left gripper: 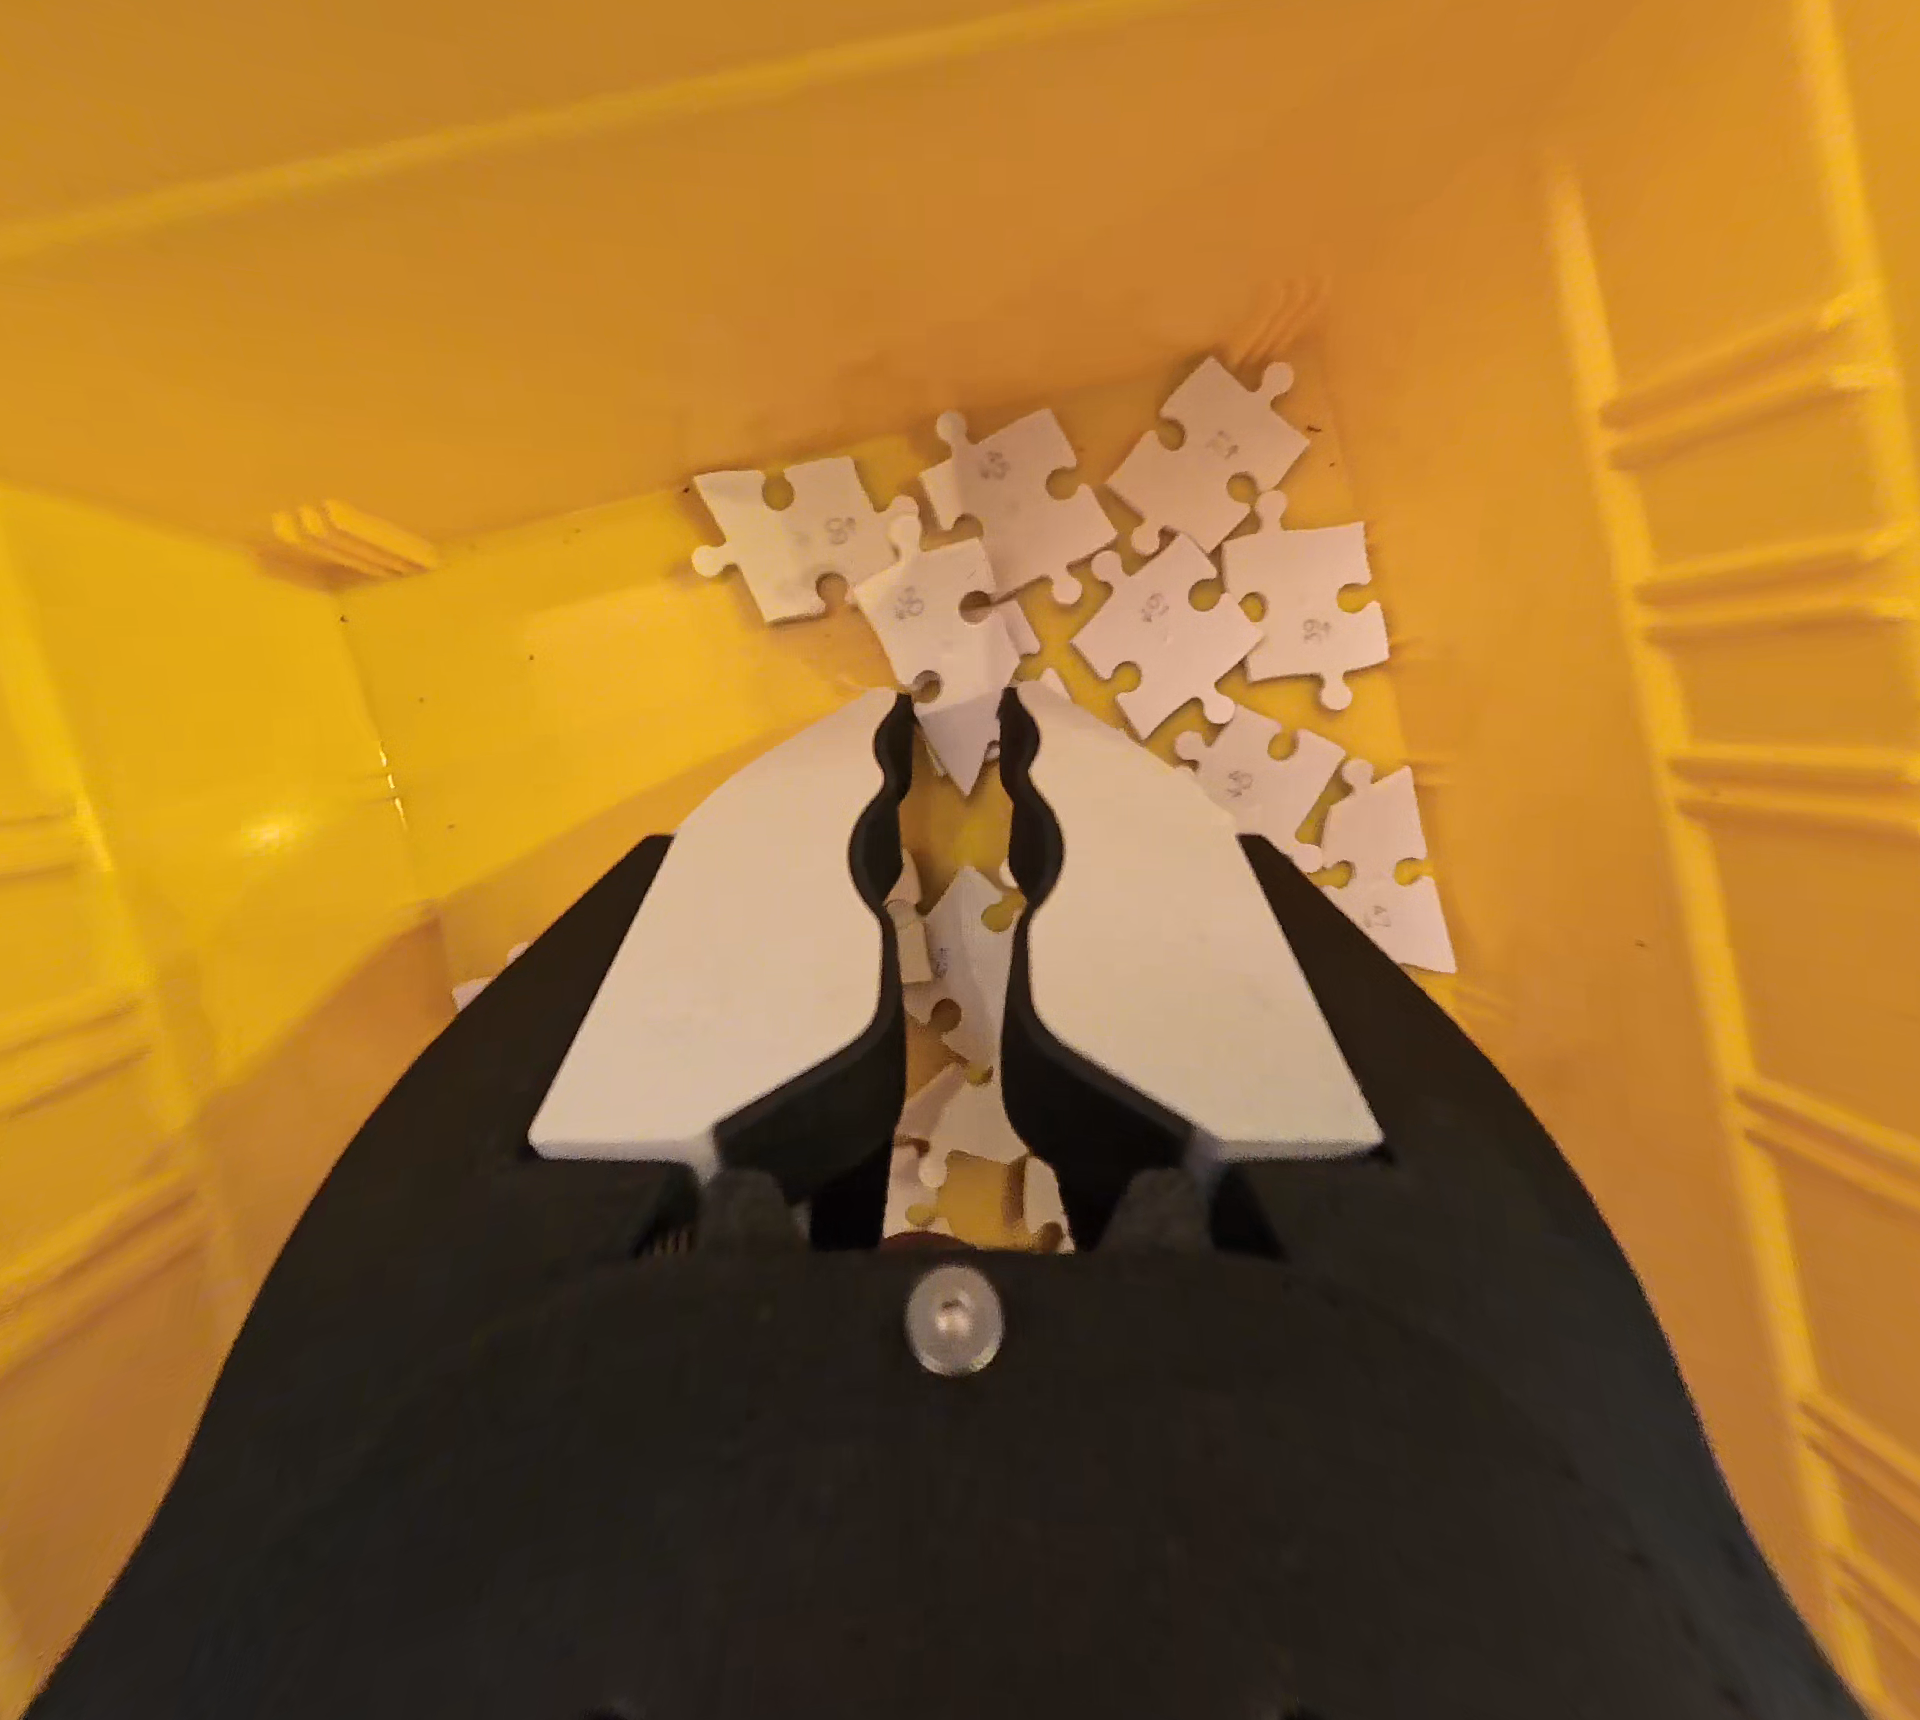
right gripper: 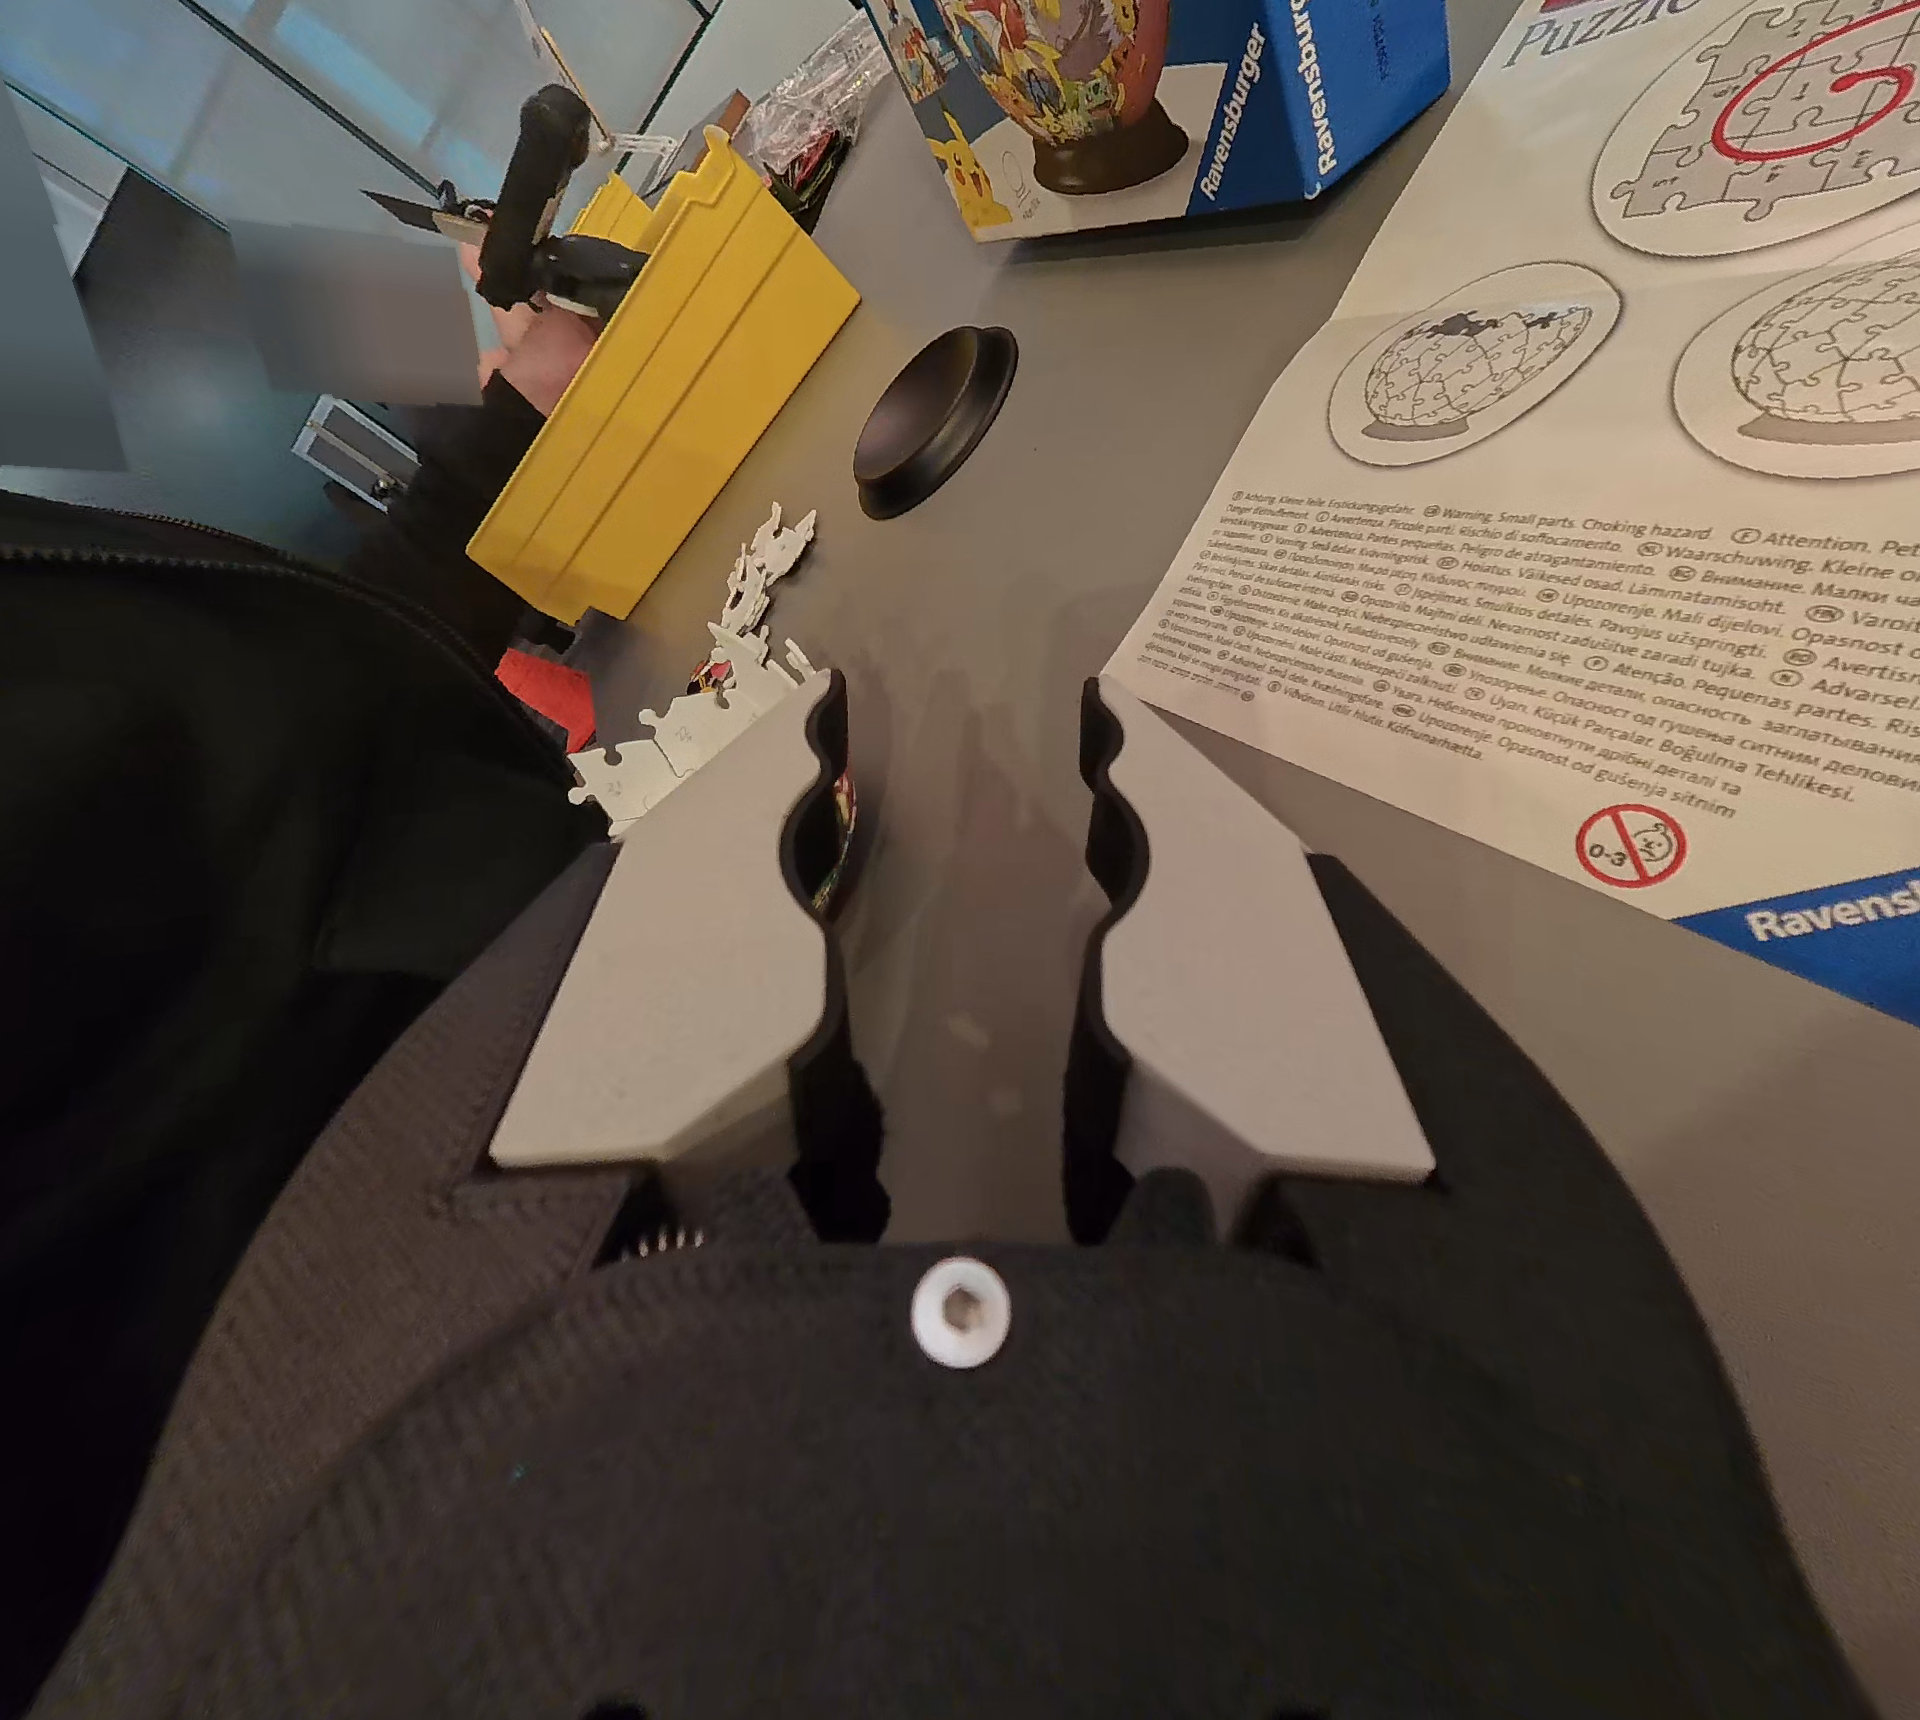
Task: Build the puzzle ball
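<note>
My left gripper (left gripper: pixel 956 699) reaches down inside a yellow bin (left gripper: pixel 727 164). Its jaws stand a narrow gap apart. Several white puzzle pieces (left gripper: pixel 1164 621) lie face down on the bin floor, mostly ahead and to the right. The corner of one piece (left gripper: pixel 961 751) sits between the fingertips; I cannot tell if they touch it. My right gripper (right gripper: pixel 961 704) is open and empty, low over the grey table (right gripper: pixel 977 839). A joined strip of puzzle pieces (right gripper: pixel 717 714) lies just left of its left finger. The black ball stand (right gripper: pixel 935 423) sits ahead.
In the right wrist view the yellow bin (right gripper: pixel 665 382) stands at the far left with the left gripper (right gripper: pixel 540 216) in it. The puzzle box (right gripper: pixel 1143 8) is behind. An instruction sheet (right gripper: pixel 1558 527) covers the right. A dark jacket (right gripper: pixel 208 787) fills the left.
</note>
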`<state>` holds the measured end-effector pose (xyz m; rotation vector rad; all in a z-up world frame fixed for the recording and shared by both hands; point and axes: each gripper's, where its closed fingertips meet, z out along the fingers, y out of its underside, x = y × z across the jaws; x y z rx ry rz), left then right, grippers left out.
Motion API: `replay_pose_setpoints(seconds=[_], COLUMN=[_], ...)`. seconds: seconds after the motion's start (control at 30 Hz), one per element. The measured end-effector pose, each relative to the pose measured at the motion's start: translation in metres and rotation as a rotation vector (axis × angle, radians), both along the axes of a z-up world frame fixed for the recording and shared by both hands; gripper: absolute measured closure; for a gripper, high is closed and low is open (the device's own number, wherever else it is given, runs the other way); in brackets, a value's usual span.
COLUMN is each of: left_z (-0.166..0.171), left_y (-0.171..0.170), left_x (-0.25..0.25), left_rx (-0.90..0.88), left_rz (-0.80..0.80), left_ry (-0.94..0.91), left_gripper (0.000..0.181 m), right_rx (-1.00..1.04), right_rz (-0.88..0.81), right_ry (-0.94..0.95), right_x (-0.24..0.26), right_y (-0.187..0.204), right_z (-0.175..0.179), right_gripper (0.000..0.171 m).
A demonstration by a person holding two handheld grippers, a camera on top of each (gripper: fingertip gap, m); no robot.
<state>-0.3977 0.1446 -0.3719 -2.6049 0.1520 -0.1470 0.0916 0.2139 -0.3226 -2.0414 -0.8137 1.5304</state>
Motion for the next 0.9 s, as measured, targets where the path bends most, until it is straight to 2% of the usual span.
replay_pose_setpoints(seconds=[0.17,0.3,0.33,0.37,0.47,0.57,0.77,0.9], left_z=[0.010,0.009,0.006,0.003,0.004,0.015,0.007,-0.002], left_y=[0.000,-0.005,-0.007,-0.009,-0.010,-0.009,-0.018,-0.017], left_x=[-0.014,-0.030,-0.035,-0.040,-0.035,-0.021,0.012,0.012], left_rx=[0.034,0.016,0.002,-0.016,-0.015,0.027,-0.040,-0.053], left_rz=[0.074,0.131,0.145,0.158,0.137,0.076,-0.108,-0.114], left_ry=[-0.068,-0.023,0.008,0.033,0.021,0.005,0.043,0.043], left_gripper=[0.165,0.165,0.162,0.148,0.139,0.139,0.140,0.141], right_rx=[0.000,0.000,0.001,0.001,0.002,0.000,0.000,0.000], right_rz=[0.000,0.001,0.002,0.002,0.001,0.001,-0.002,-0.005], right_ry=[0.001,0.001,0.002,0.002,0.004,0.004,0.001,-0.002], right_x=[0.000,0.000,0.000,0.000,0.000,0.000,0.000,0.000], right_y=[0.000,0.000,0.000,0.000,0.000,0.000,0.000,0.001], right_z=[0.000,0.000,0.000,0.000,0.001,0.001,0.000,0.000], right_gripper=[0.127,0.127,0.128,0.128,0.128,0.128,0.128,0.128])
